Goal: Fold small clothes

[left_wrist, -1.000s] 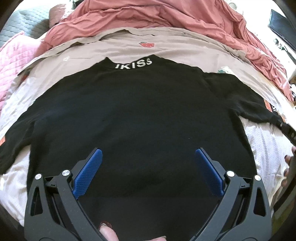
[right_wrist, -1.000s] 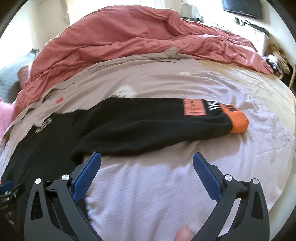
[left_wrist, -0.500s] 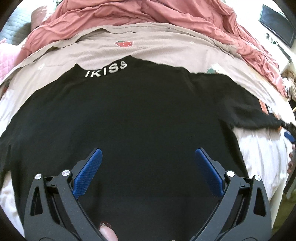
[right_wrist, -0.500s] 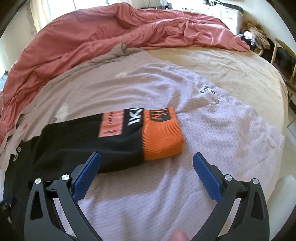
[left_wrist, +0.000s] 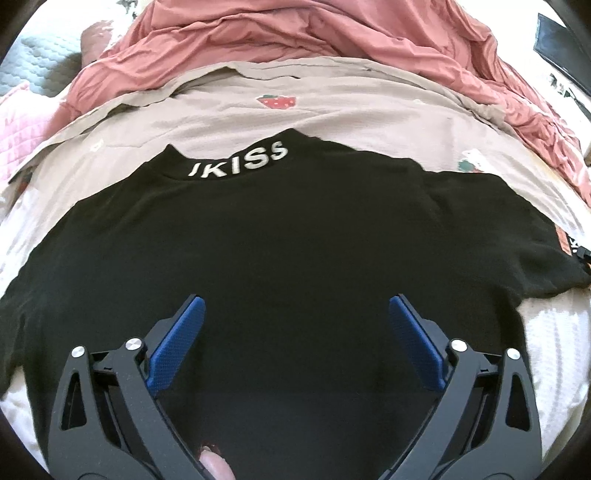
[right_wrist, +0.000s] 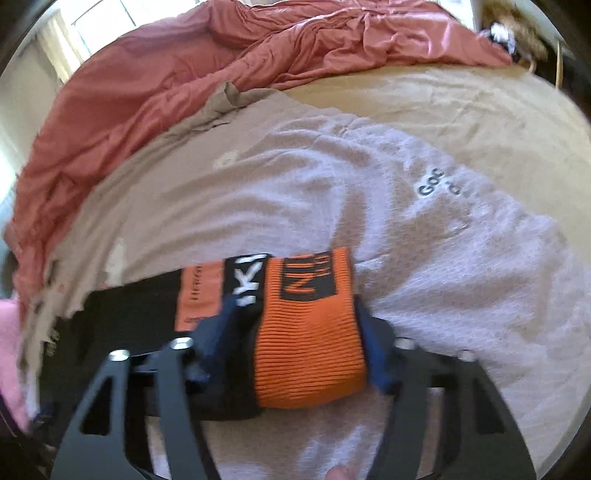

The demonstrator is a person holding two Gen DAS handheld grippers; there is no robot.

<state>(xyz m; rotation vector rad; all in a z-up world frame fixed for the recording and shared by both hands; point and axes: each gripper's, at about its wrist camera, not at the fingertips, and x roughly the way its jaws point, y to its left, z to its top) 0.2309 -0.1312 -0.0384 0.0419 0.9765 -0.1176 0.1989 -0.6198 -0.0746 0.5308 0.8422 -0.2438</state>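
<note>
A black sweater point(left_wrist: 288, 240) with white "IKISS" lettering on its collar point(left_wrist: 240, 162) lies flat on the bed, back up. My left gripper point(left_wrist: 293, 332) is open and hovers over the sweater's lower body. In the right wrist view the sweater's right sleeve ends in an orange cuff point(right_wrist: 310, 332). My right gripper point(right_wrist: 295, 328) has its blue pads closed in on both sides of that cuff and grips it. The sleeve's black part point(right_wrist: 129, 317) runs off to the left.
The sweater lies on a pale lilac garment point(right_wrist: 424, 258) and a beige strawberry-print sheet point(left_wrist: 295, 103). A rumpled salmon duvet point(left_wrist: 314, 33) is heaped at the far side. A pink quilted pillow point(left_wrist: 14, 129) is at the left. A tan bedsheet point(right_wrist: 461, 110) lies at the right.
My right gripper moved forward onto the orange cuff and closed on it. The left gripper stayed open and shifted slightly over the sweater body.
</note>
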